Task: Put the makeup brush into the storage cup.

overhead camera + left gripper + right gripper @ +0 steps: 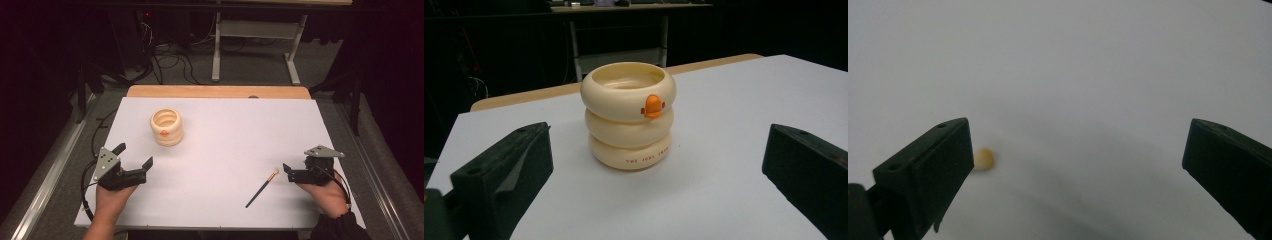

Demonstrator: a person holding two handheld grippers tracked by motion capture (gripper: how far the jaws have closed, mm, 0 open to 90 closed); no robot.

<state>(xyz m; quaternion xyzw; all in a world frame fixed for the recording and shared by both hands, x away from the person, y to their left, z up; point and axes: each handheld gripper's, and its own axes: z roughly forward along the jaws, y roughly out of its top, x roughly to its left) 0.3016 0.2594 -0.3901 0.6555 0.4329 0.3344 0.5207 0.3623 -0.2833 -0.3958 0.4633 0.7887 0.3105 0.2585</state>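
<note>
Left gripper (134, 159) sits at lower left of the high view, jaws spread wide, holding nothing. Its hand (111, 197) rests low on the white table (225, 135). The gripper's nose points toward the cream pen holder (167, 126) at upper left of centre, which stands upright and well apart from it. From the left gripper view the holder (628, 116) sits squarely between the two black jaws and farther off: three stacked rings, an orange beak on the top ring, open mouth up. That framing reads as a line-up, likely so the holder can be steadied or simply watched while something goes in.

Right gripper (289, 171) at lower right, jaws also apart and empty. Just beside it to the left lies a slim dark pen (262, 188) with a pale orange tip, flat on the table and slanting from lower left to upper right, the tip end nearest the gripper. In the right gripper view that tip (984, 159) shows as a small blurred yellow blob close by the left-hand jaw, off-centre (so the gripper is not yet squared on it). The wide opening suits a thin thing lying flat: room to come down on both sides.

Pen and holder lie well apart, across the table from each other.
</note>
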